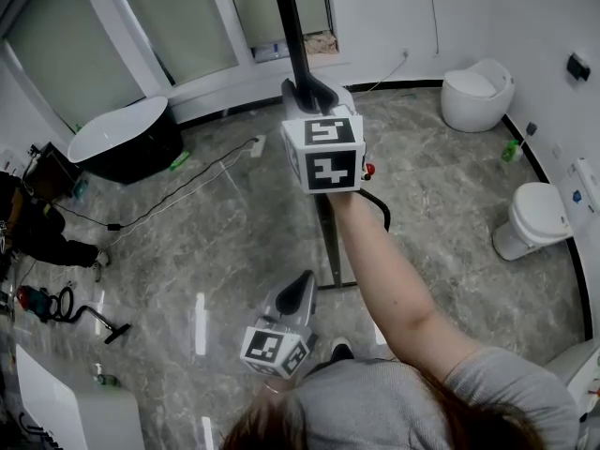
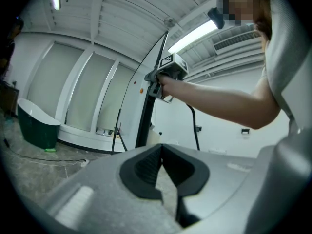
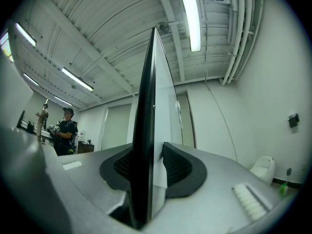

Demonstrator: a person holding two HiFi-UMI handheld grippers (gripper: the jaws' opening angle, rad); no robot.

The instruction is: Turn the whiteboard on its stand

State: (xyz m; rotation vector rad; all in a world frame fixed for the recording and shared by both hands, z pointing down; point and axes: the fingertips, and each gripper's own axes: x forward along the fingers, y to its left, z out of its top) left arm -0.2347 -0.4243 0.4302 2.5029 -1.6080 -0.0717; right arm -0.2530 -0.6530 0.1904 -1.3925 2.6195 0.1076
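Note:
The whiteboard [image 1: 289,17] stands edge-on to me, a thin black-framed panel on a dark stand [image 1: 327,242]. My right gripper [image 1: 303,88] is held out at arm's length and shut on the board's edge. In the right gripper view the black frame and white face of the whiteboard [image 3: 148,82] run up between the two pads of the right gripper [image 3: 148,149]. My left gripper [image 1: 302,285] hangs lower and closer to my body, shut with nothing in it. In the left gripper view the left gripper [image 2: 161,150] has its pads meeting, and the right gripper [image 2: 155,78] clamps the whiteboard [image 2: 145,123] ahead.
A black bathtub [image 1: 127,139] sits at the back left, with a cable [image 1: 187,190] trailing across the marble floor. Two white toilets [image 1: 478,92] [image 1: 534,218] line the right wall. A person [image 1: 28,223] and a vacuum cleaner [image 1: 56,303] are at the left edge.

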